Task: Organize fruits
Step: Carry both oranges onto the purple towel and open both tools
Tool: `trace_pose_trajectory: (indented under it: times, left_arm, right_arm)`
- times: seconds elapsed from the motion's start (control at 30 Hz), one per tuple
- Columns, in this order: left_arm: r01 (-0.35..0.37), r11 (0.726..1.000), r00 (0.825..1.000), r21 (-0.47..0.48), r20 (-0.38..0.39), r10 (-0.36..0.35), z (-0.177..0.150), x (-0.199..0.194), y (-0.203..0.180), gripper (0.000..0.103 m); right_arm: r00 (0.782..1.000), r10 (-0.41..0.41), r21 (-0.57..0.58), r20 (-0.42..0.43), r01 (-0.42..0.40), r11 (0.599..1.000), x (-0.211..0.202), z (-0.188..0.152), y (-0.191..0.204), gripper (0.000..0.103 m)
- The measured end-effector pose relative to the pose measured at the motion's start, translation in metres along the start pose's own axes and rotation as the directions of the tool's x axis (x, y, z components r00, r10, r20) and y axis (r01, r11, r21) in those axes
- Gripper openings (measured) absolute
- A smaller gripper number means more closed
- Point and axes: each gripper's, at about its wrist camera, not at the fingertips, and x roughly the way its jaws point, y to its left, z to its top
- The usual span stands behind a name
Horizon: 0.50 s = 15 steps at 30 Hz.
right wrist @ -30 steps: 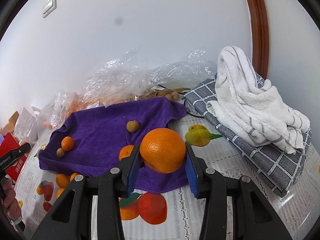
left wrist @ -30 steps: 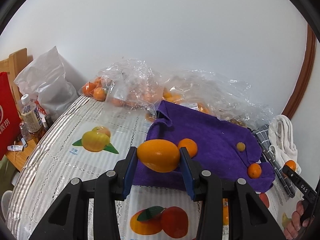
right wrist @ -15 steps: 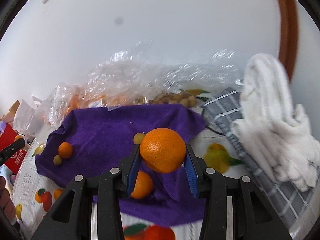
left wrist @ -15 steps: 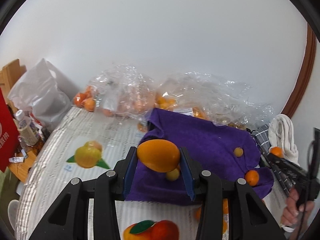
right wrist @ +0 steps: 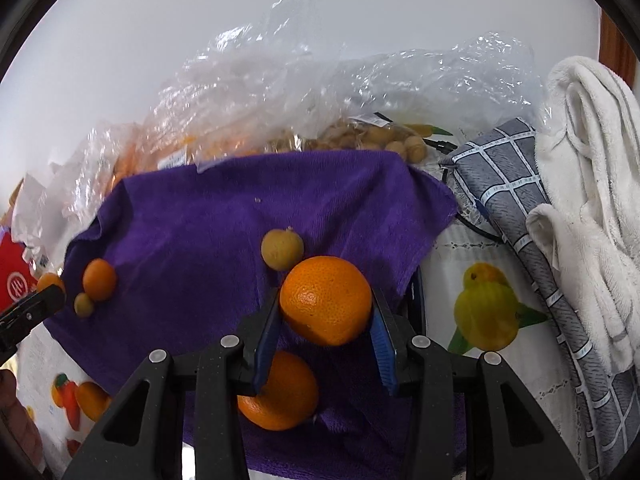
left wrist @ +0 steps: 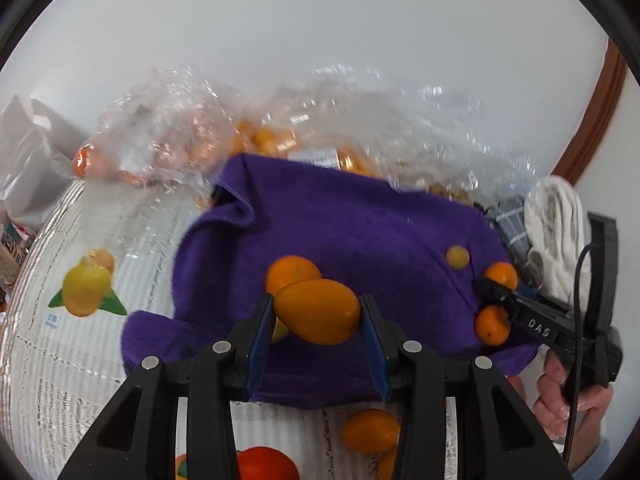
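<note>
My left gripper [left wrist: 318,309] is shut on an oval yellow-orange fruit [left wrist: 320,314], hanging over the near edge of a purple towel [left wrist: 360,224]. Just behind it an orange [left wrist: 290,272] lies on the towel. The right gripper [right wrist: 326,305] is shut on a round orange [right wrist: 326,300] above the towel's [right wrist: 224,232] right part. Under it rests another orange [right wrist: 280,392], and a small yellowish fruit [right wrist: 282,249] lies just beyond. At the towel's left end lie a small orange [right wrist: 99,280] and a tiny yellow fruit [right wrist: 84,304].
Clear plastic bags of fruit [left wrist: 256,136] line the wall behind the towel. A grey checked cloth [right wrist: 520,208] and a white towel [right wrist: 592,208] lie to the right. Loose oranges [left wrist: 370,430] sit on the printed tablecloth [left wrist: 80,360] near me. A white bag [left wrist: 28,168] stands left.
Both grippers have moved forward over the purple towel and tipped further down, each keeping its fruit. The towel and the fruits on it now look closer.
</note>
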Motion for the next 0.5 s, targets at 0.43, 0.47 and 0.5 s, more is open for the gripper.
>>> trace_pose_trajectory:
  times: [0.43,0.47,0.5]
  left_arm:
    - [-0.089,0.994,0.995,0.067,-0.047,0.092,-0.009,0.018,-0.021,0.04]
    - [-0.091,0.993,0.994,0.071,-0.047,0.094,-0.009,0.018,-0.021,0.04]
    - [-0.092,0.993,0.994,0.077,-0.047,0.096,-0.01,0.018,-0.022,0.04]
  right_arm:
    - [0.995,-0.004,-0.019,0.096,0.006,1.0,-0.044,-0.011,-0.001,0.063]
    - [0.995,-0.004,-0.018,0.098,0.006,1.0,-0.045,-0.011,-0.001,0.063]
    - [0.995,-0.005,-0.02,0.1,0.007,1.0,-0.047,-0.012,-0.001,0.063]
